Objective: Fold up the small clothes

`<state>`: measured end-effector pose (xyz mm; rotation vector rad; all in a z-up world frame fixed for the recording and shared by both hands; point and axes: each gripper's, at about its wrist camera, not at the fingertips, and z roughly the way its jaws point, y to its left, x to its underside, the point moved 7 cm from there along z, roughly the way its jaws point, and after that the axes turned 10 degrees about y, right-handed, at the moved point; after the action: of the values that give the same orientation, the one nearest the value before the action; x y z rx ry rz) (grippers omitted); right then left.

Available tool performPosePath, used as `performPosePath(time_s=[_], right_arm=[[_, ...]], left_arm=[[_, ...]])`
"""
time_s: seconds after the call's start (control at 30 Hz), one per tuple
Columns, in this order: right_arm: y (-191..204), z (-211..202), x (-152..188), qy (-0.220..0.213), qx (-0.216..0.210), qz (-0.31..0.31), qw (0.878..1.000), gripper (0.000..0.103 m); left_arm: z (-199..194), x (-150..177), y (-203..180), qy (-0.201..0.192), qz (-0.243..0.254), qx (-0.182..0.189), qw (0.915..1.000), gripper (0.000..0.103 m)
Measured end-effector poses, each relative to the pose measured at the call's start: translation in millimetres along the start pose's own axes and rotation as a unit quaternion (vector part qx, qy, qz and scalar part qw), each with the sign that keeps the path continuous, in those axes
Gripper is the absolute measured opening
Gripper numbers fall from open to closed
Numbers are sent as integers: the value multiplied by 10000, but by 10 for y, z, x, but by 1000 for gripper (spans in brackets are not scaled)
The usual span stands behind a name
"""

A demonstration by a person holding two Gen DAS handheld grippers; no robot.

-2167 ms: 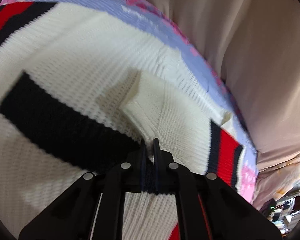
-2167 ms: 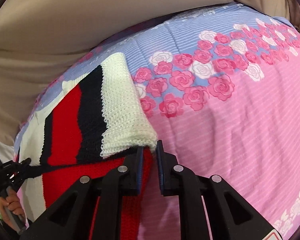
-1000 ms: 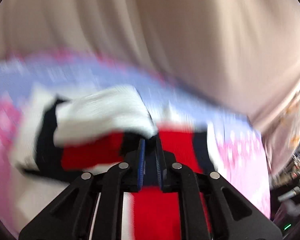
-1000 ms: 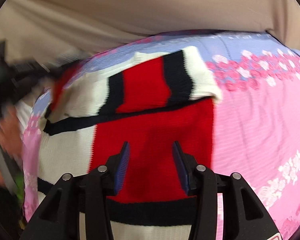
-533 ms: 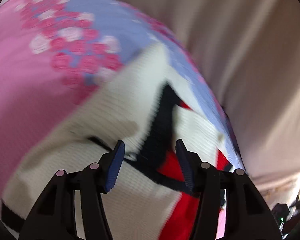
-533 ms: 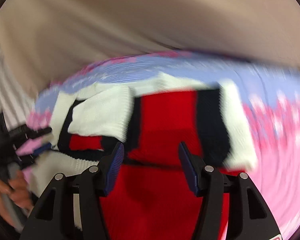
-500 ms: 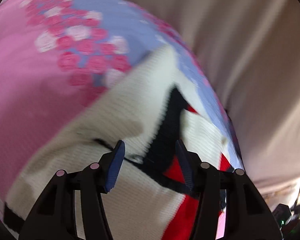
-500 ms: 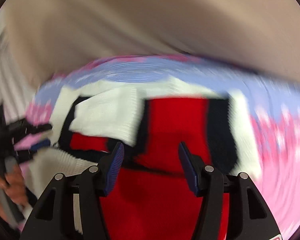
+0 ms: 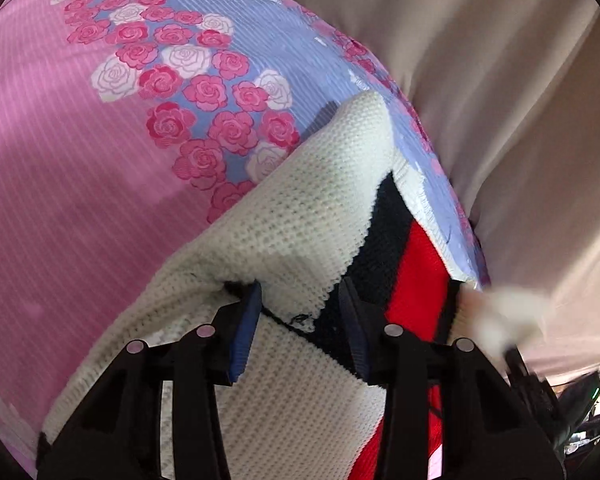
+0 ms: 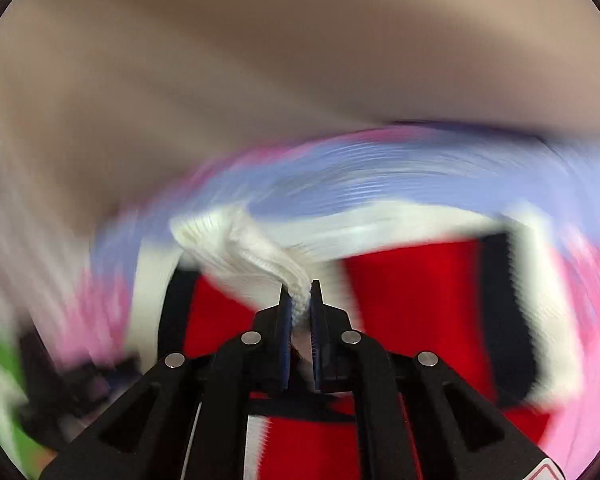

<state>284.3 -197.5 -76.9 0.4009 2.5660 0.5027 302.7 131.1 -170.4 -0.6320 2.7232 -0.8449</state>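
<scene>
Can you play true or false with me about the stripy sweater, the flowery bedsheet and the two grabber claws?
1. The right gripper pinches white knit of the sweater. True.
2. The left gripper is squeezed tight. False: its jaws stand apart above the sweater.
3. The sweater lies on a sheet with pink roses. True.
4. The sweater is plain green. False: it is cream, black and red.
</scene>
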Motion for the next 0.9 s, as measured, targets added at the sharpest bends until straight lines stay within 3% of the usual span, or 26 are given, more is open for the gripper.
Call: performPosePath(time_s=[0.07,0.13,0.23,0.37,0.43,0.5,0.53,0.57,0.6,0.63,0.7,0.8,0.87,0.9], right_arm=[[-745,-234,112,-50,-77,1102,9939,7],[-1139,-159,286,269,22,1418,9895,11],[-1267,19,461,653,-70,1317,9891,18],[-1246,1,459,423,-276,1208,9914,43],[-1308,-39,446,326,-340,1356,9897,43],[-1395,-59,416,271,-493,1623,9851,43],[-1430,-66,398,231,-558,1778,9822,43],[-1451,-75,370,170,-570,1861,9807,43],[-1473,-55,316,164,-543,1876,9806,39],[-1415,-29,249,269,-462,1732,9834,10],[-1121,-138,40,180,-498,1186,9915,9],[-606,-668,-319,-530,-1393,667,9866,8],[-391,-1007,-402,-1063,-1749,314,9783,6],[-455,-908,-346,-992,-1539,235,9828,6]], left_arm=[[15,15,76,-2,-87,-103,9999,40],[53,55,80,91,-137,106,9998,40],[67,149,41,142,-323,346,9988,44],[78,327,9,260,-847,811,9928,53],[161,387,-46,367,-1102,1027,9879,57],[297,353,-75,425,-1265,999,9860,57],[299,286,-110,266,-1267,1021,9863,56],[270,255,-136,169,-1180,936,9884,46],[246,158,-204,34,-982,786,9921,19],[215,98,-242,-39,-859,742,9935,8],[-41,-52,-321,-418,-656,796,9938,9],[-580,-232,-366,-1321,-271,690,9885,9],[-683,-279,-270,-1472,-287,665,9865,10],[-595,-283,-178,-1336,-324,564,9889,10]])
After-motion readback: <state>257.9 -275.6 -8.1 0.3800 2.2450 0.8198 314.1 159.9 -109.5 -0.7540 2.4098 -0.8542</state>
